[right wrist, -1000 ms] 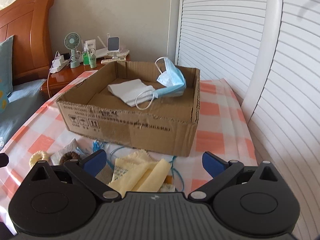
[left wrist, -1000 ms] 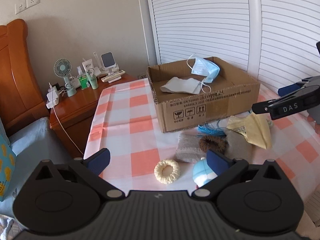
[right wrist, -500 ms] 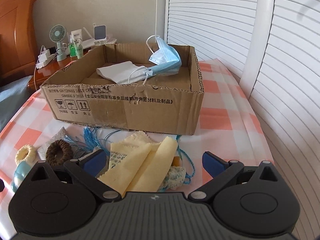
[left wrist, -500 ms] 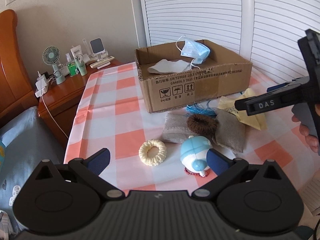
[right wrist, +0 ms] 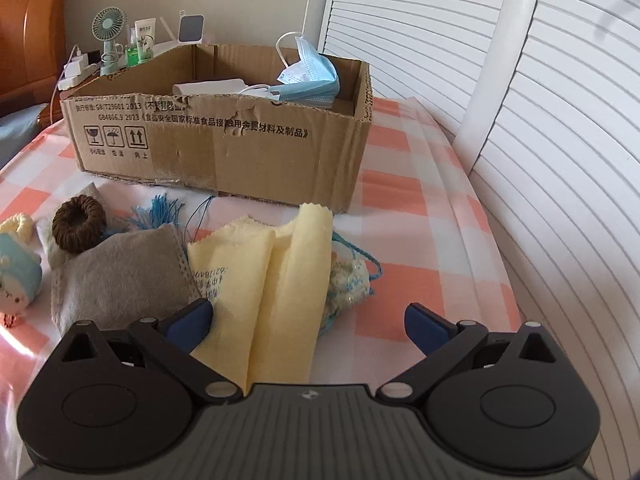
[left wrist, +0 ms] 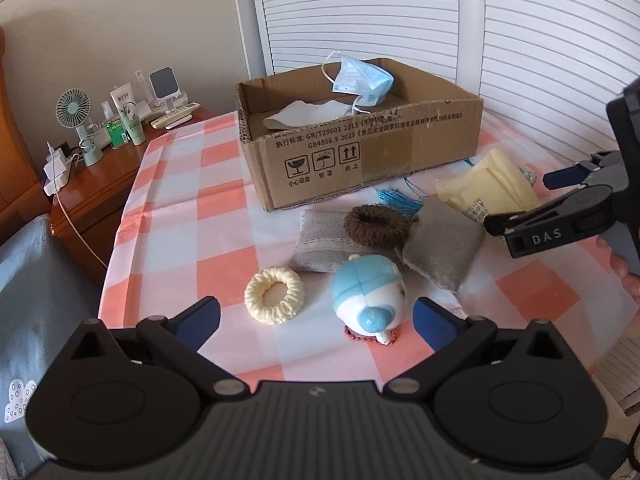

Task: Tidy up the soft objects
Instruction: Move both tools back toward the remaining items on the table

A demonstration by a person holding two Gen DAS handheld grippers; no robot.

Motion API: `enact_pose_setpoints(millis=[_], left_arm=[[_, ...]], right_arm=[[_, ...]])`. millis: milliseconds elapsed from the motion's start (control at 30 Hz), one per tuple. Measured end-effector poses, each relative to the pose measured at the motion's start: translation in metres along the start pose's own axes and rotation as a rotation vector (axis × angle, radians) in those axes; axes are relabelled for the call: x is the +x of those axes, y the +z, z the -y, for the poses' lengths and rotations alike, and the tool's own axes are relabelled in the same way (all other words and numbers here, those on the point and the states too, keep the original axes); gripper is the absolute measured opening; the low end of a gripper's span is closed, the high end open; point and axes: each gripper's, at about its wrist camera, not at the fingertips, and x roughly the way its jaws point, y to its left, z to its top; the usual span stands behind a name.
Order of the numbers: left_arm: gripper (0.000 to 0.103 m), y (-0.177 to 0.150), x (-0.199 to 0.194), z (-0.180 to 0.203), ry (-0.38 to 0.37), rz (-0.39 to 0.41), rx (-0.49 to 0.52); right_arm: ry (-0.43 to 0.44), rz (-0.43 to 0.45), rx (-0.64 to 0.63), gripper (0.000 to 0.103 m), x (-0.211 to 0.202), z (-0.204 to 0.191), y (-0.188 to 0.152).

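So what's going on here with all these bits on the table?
A person is tidying soft things into a cardboard box, using a handheld gripper in each hand. A face mask and a white cloth are already inside. Both grippers are open and empty: the left gripper hovers near a blue plush toy, the right gripper over a yellow cloth.

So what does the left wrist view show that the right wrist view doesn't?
Only the left wrist view shows the right claw from outside, jaws open, and the whole cream scrunchie. Only the right wrist view shows the pale knitted bundle beside the yellow cloth. Both show the cardboard box, blue mask, brown scrunchie and blue plush toy.
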Motion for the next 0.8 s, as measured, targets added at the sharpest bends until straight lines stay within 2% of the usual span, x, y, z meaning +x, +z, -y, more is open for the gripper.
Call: enact_pose_setpoints(millis=[167, 400, 533, 700, 800], left_arm=[[0.102, -0.001, 0.011, 0.002, -0.055, -0.026, -0.018], [0.102, -0.001, 0.023, 0.001, -0.165, -0.027, -0.071], [0.102, 0.002, 0.031, 0.007, -0.165, -0.049, -0.059], [0.101, 0.005, 0.032, 0.006, -0.192, -0.021, -0.094], [0.099, 0.007, 0.034, 0.005, -0.173, -0.017, -0.101]], right_arm=[[0.083, 0.031, 0.012, 0.103, -0.008, 0.009, -0.017], [0.091, 0.077, 0.012, 0.103, -0.011, 0.009, -0.022], [0.093, 0.094, 0.014, 0.103, -0.011, 0.009, -0.025], [0.091, 0.108, 0.017, 0.103, -0.012, 0.009, -0.027], [0.088, 0.117, 0.017, 0.103, -0.012, 0.009, -0.028]])
